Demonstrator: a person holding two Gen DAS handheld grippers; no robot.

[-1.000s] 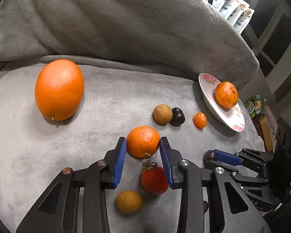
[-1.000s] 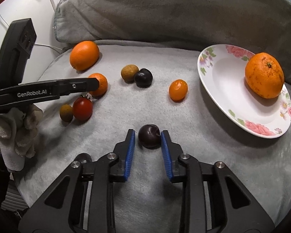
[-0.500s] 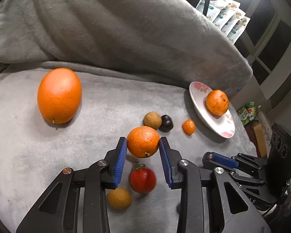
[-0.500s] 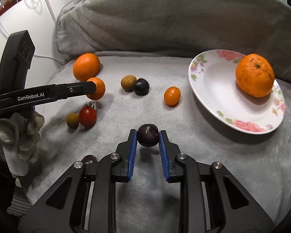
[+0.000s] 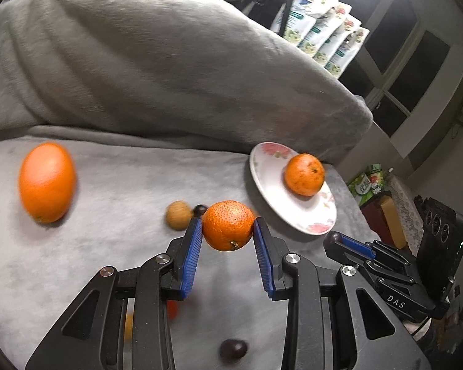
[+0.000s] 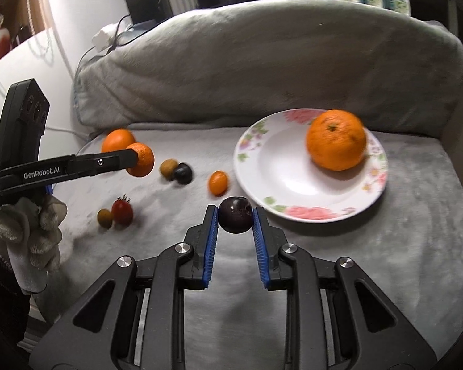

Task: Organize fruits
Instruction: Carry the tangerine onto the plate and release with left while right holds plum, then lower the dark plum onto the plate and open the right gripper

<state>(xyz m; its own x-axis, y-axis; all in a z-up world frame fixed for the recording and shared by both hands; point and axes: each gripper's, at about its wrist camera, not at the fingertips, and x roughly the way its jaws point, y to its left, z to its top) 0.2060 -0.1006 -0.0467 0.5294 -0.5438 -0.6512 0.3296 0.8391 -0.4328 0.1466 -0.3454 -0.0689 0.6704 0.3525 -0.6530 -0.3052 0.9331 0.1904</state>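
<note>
My left gripper (image 5: 227,226) is shut on a small orange mandarin (image 5: 228,225) and holds it above the grey blanket; it also shows in the right wrist view (image 6: 141,159). My right gripper (image 6: 235,215) is shut on a dark plum (image 6: 235,215), lifted just before the flowered white plate (image 6: 274,166). The plate holds one orange (image 6: 336,139). In the left wrist view the plate (image 5: 271,197) with its orange (image 5: 304,174) lies ahead to the right.
On the blanket lie a large orange (image 5: 46,182), a brown fruit (image 6: 168,169) beside a dark plum (image 6: 183,173), a kumquat (image 6: 218,182), a red tomato (image 6: 122,211), a small yellow-brown fruit (image 6: 104,217) and another dark plum (image 5: 233,350). A grey cushion (image 6: 262,61) rises behind.
Both grippers have risen with their fruit and moved toward the plate. The mandarin and the plum are higher above the blanket than before.
</note>
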